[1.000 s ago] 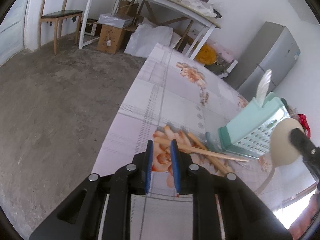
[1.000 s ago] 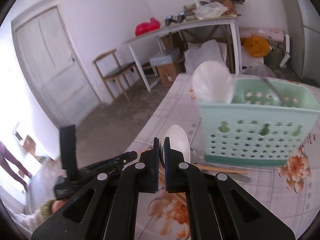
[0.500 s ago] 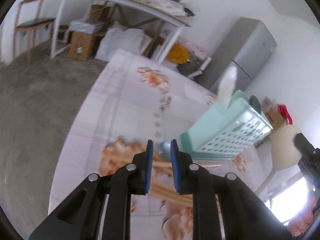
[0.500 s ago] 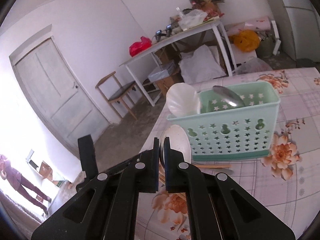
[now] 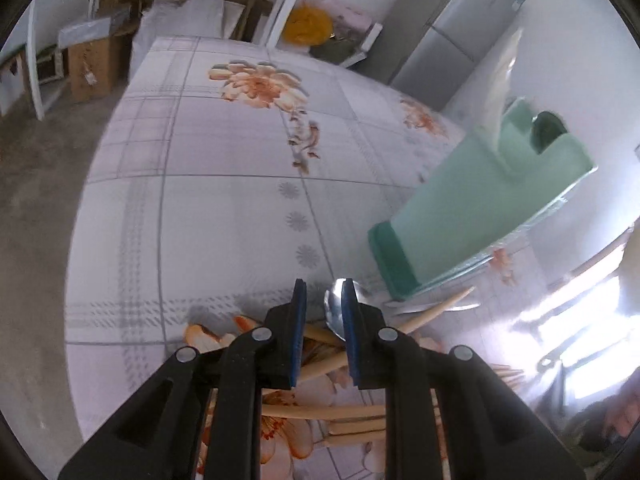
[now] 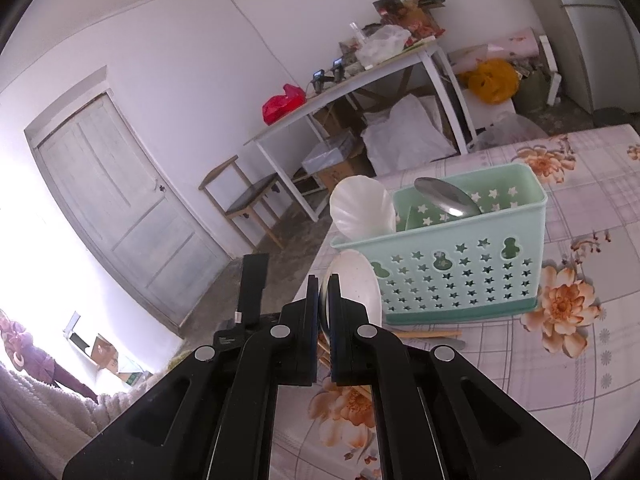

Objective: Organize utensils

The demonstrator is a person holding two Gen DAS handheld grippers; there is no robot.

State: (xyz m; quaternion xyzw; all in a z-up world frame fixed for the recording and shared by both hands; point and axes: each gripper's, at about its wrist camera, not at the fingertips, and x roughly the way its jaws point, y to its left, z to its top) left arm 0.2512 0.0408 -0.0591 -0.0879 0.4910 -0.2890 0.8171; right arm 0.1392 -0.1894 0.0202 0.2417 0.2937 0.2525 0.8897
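A mint green utensil basket (image 6: 444,256) stands on the floral tablecloth and holds a white scalloped spoon (image 6: 362,208) and a metal spoon (image 6: 448,198). It also shows in the left wrist view (image 5: 480,208). My right gripper (image 6: 325,292) is shut on a white ceramic spoon (image 6: 356,284), held up just left of the basket. My left gripper (image 5: 323,296) is open and empty, low over a pile of wooden chopsticks (image 5: 332,364) and a metal spoon (image 5: 336,312) lying on the table in front of the basket.
The tablecloth (image 5: 208,184) stretches away past the left gripper. The left table edge drops to a concrete floor (image 5: 28,184). A fridge (image 5: 452,36), a white work table (image 6: 360,80) and a chair (image 6: 244,196) stand behind.
My left gripper has swung right and lowered over the chopsticks and metal spoon. My right gripper has risen and pulled back a little, still holding the white ceramic spoon.
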